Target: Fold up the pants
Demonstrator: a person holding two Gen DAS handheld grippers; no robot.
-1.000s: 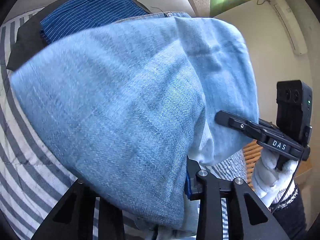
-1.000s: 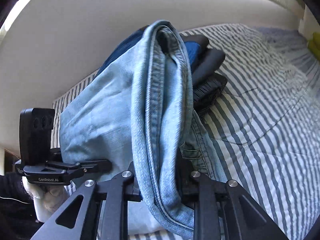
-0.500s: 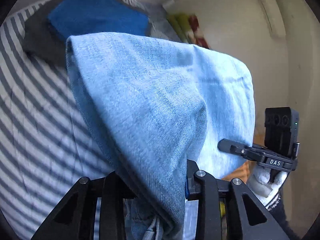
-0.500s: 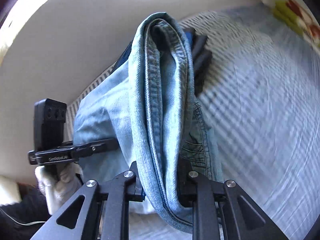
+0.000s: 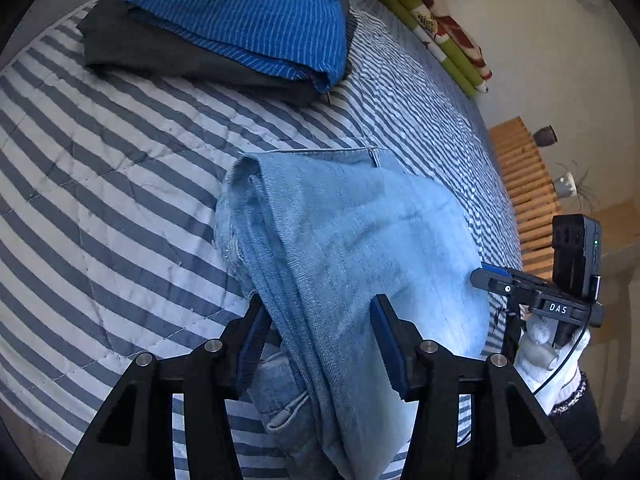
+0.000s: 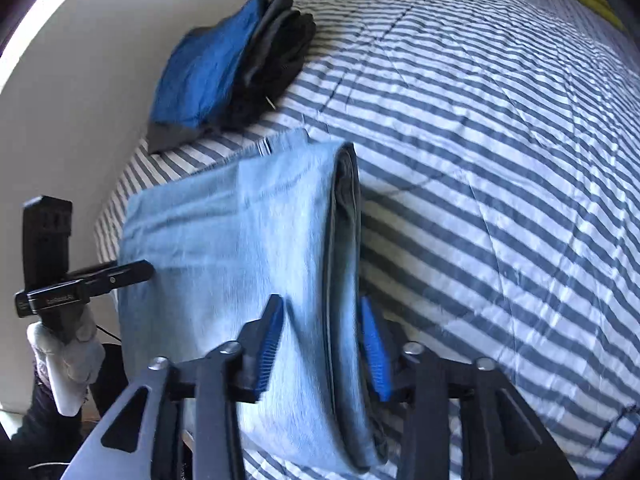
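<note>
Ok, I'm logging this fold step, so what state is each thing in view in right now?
Light blue denim jeans: folded into a bundle, lying on the bed.
Left gripper: jaws opening, denim between them, pads off the cloth.
Right gripper: jaws opening, folded edge between them, not pressed.
Blue pinstriped garment: folded, stacked on a dark grey folded garment.
Striped quilt: spread flat.

The folded jeans (image 6: 240, 240) run off the bottom edge, hiding the striped bed (image 6: 500, 160) beneath them.
</note>
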